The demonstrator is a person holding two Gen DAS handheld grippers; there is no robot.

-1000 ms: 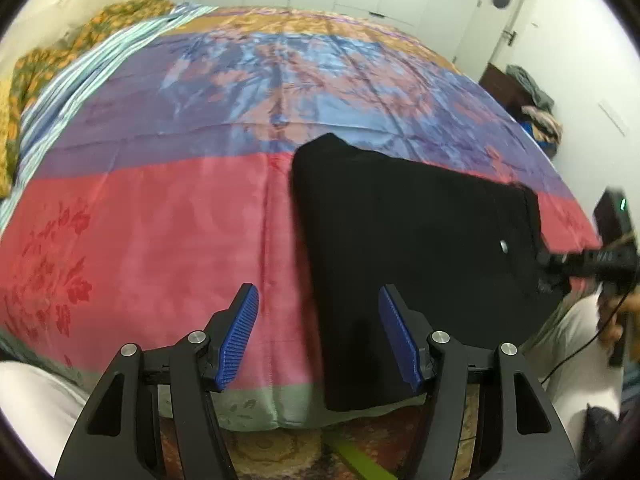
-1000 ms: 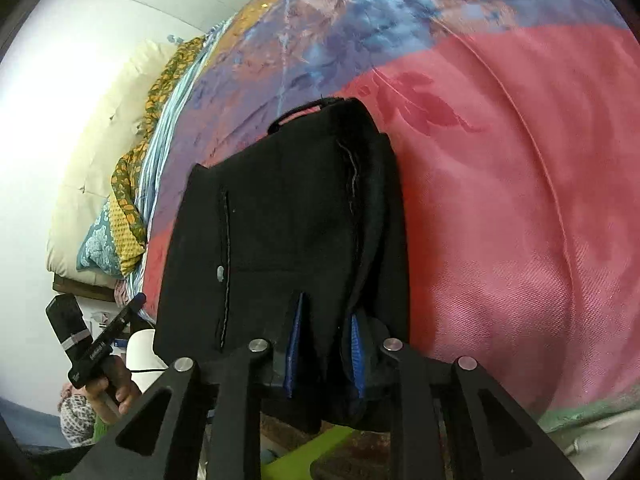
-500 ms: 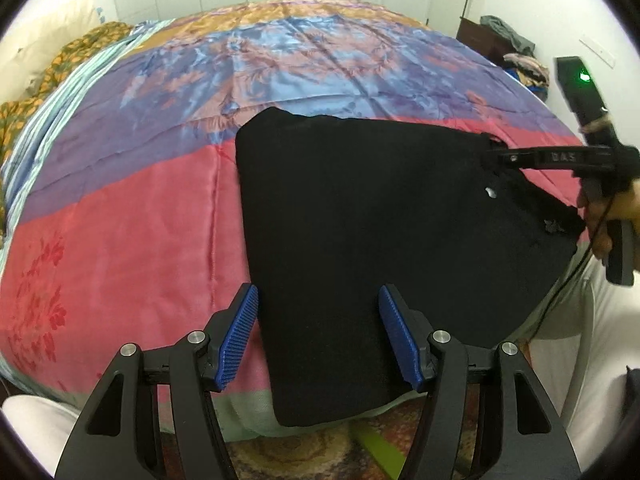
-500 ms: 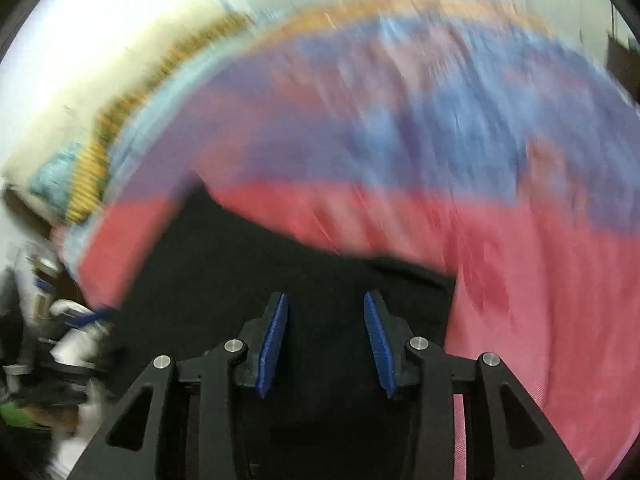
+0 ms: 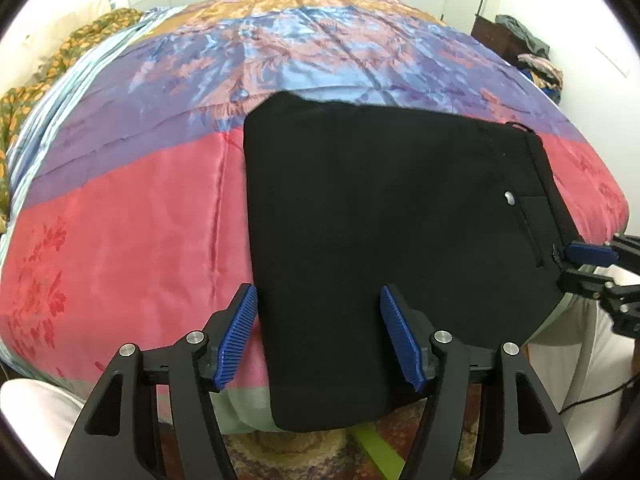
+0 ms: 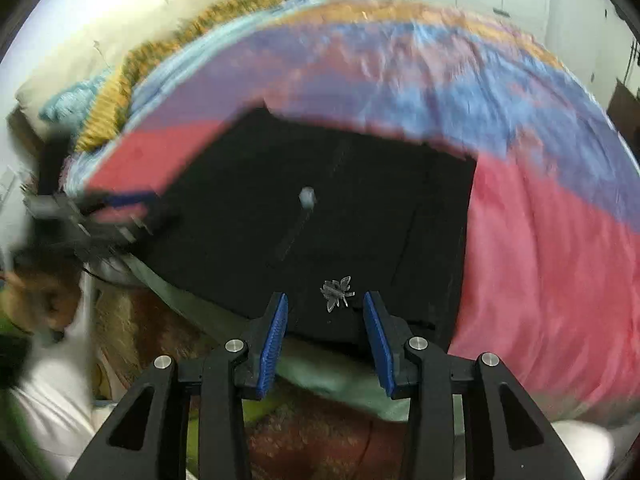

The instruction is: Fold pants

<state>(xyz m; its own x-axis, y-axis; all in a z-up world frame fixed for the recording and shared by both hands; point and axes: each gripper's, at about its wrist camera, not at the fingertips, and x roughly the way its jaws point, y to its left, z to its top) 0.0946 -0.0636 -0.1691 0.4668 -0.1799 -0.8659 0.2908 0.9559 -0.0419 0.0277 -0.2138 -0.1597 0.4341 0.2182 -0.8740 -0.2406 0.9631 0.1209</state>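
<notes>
Black folded pants [image 5: 380, 216] lie flat on the bed's colourful cover [image 5: 120, 220], their lower end hanging over the front edge. A small silver button [image 5: 510, 199] shows near the waistband at the right. My left gripper [image 5: 318, 336] hovers open over the pants' lower left part, with cloth below it but none pinched. My right gripper [image 6: 326, 330] stands open above the waistband edge of the pants [image 6: 320, 220], next to a small silver emblem [image 6: 336, 294]. In the left wrist view the right gripper [image 5: 566, 270] sits at the waistband's near corner. The right wrist view is blurred.
Pillows and a yellow patterned blanket [image 5: 48, 76] lie at the bed's left end. A dark cabinet with piled clothes [image 5: 520, 44] stands at the back right. A patterned rug [image 5: 304, 452] lies below the bed edge, and the person's white-clad legs [image 5: 576, 360] stand beside it.
My right gripper has let go of the pants' edge, opened and swung round along the waistband. The left gripper has shifted right, so the pants now lie under it.
</notes>
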